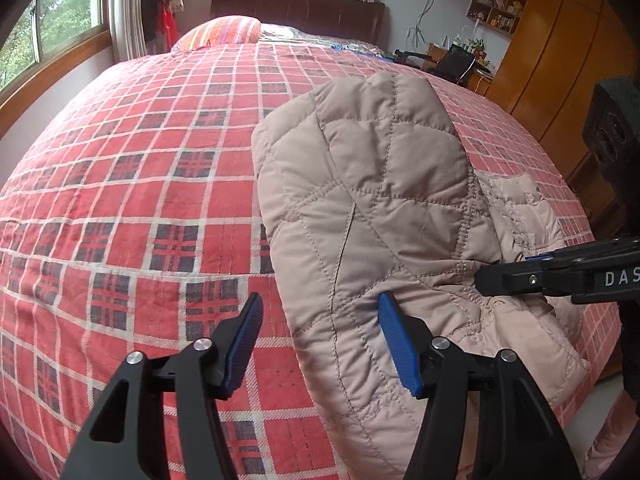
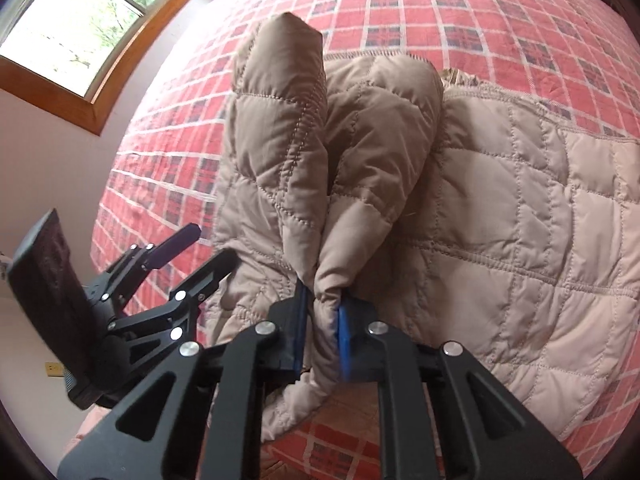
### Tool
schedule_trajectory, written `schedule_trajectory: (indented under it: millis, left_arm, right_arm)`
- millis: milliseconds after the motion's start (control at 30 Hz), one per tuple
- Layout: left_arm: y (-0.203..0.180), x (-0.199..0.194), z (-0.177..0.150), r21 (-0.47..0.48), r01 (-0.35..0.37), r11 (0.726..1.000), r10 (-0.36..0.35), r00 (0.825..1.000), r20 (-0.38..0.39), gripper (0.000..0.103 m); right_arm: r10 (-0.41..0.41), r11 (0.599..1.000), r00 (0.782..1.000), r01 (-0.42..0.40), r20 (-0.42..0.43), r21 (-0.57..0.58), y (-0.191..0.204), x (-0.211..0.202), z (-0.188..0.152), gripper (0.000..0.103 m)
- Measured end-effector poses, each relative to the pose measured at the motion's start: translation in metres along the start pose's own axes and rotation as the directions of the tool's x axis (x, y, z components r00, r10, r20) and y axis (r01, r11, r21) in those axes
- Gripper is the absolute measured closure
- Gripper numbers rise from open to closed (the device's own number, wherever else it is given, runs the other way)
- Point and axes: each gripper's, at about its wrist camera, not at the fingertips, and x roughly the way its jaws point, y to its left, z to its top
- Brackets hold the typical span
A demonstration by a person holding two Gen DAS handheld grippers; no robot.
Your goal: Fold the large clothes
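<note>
1. A beige quilted jacket point(image 1: 372, 184) is seen part-folded on a bed spread with a red plaid cover point(image 1: 132, 168), near its edge.
2. A bunched fold of the jacket is pinched tight in the right tool point(image 2: 322, 320); the left tool point(image 1: 320, 344) is held spread wide, nothing between its blue pads.
3. The slick, puffy fabric could be pulled free of the one-sided pinch, and the fold could be skewed or dragged off the bed.

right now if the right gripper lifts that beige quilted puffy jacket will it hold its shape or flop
The beige quilted jacket will probably flop: it bunches where the right gripper pinches it. Its puffy padding suggests it is light for its bulk. The smooth shell may slip.
</note>
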Motion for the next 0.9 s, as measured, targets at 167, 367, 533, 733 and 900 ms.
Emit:
schedule_trajectory:
  millis: [167,367,533,733,900]
  left_arm:
    - [-0.007,-0.018,0.003,0.010,0.016,1.000,-0.017,0.999,0.042,0.043]
    - [-0.026,-0.020,0.008,0.032,0.059,0.998,-0.060,0.998,0.036,0.043]
    - [-0.047,-0.009,0.008,0.058,0.091,0.994,-0.091,0.996,0.004,0.043]
    - [-0.077,0.003,0.002,0.105,0.084,0.991,-0.083,0.996,-0.014,0.043]
    - [-0.099,0.010,-0.004,0.160,0.065,0.985,-0.064,0.998,-0.011,0.041]
  right_arm:
    - [0.020,1.000,0.996,-0.020,0.087,0.007,-0.017,-0.048,-0.014,0.093]
    - [-0.007,0.999,0.975,-0.004,0.222,0.051,-0.050,-0.112,-0.040,0.093]
    - [-0.051,0.990,0.969,0.016,0.240,0.142,-0.096,-0.127,-0.054,0.093]
    - [-0.069,0.974,0.974,0.018,0.217,0.227,-0.155,-0.123,-0.071,0.093]
    - [-0.093,0.959,0.985,0.048,0.147,0.281,-0.187,-0.081,-0.083,0.093]
